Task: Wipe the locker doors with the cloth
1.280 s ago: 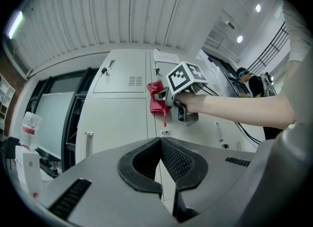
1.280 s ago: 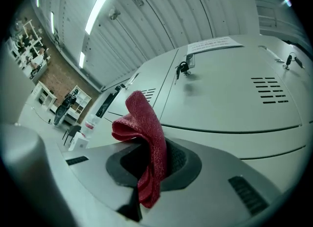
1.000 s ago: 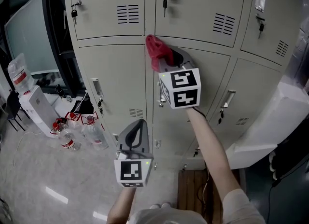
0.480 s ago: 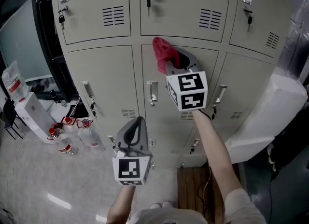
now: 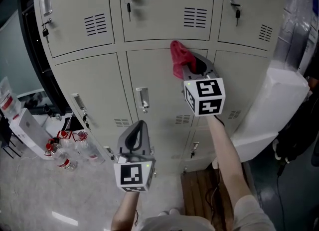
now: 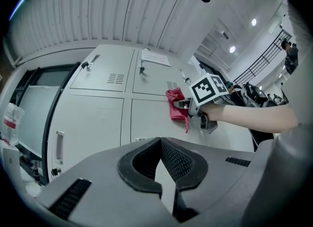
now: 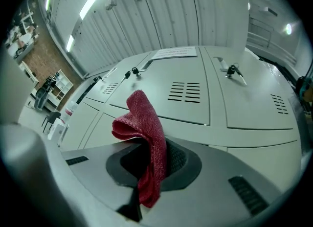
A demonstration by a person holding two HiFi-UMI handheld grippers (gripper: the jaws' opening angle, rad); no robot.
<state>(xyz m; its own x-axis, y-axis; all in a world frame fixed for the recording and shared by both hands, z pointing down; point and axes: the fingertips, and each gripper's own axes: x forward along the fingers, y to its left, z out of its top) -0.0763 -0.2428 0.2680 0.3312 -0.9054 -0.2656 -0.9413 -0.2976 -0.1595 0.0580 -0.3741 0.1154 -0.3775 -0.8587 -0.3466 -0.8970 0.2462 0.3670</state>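
A red cloth (image 5: 179, 58) is pressed against the top edge of a middle beige locker door (image 5: 159, 85). My right gripper (image 5: 191, 65) is shut on it. In the right gripper view the cloth (image 7: 145, 123) bunches up out of the shut jaws and hangs down between them, with vented upper doors (image 7: 195, 94) just beyond. My left gripper (image 5: 139, 127) hangs lower, away from the doors, shut with nothing in it. In the left gripper view its fingertips (image 6: 160, 142) touch, and the cloth (image 6: 176, 104) and right gripper (image 6: 193, 107) show further off.
Keys hang in the upper locks (image 5: 128, 3). Several plastic bottles (image 5: 62, 150) and a white box (image 5: 25, 123) stand on the floor at the left. A wooden board (image 5: 204, 192) lies at the lockers' foot. A bulky white wrapped object (image 5: 279, 105) is on the right.
The right gripper has carried the cloth rightwards along the top of the middle door, from near its left seam towards its right side. The left gripper has stayed low and shut.
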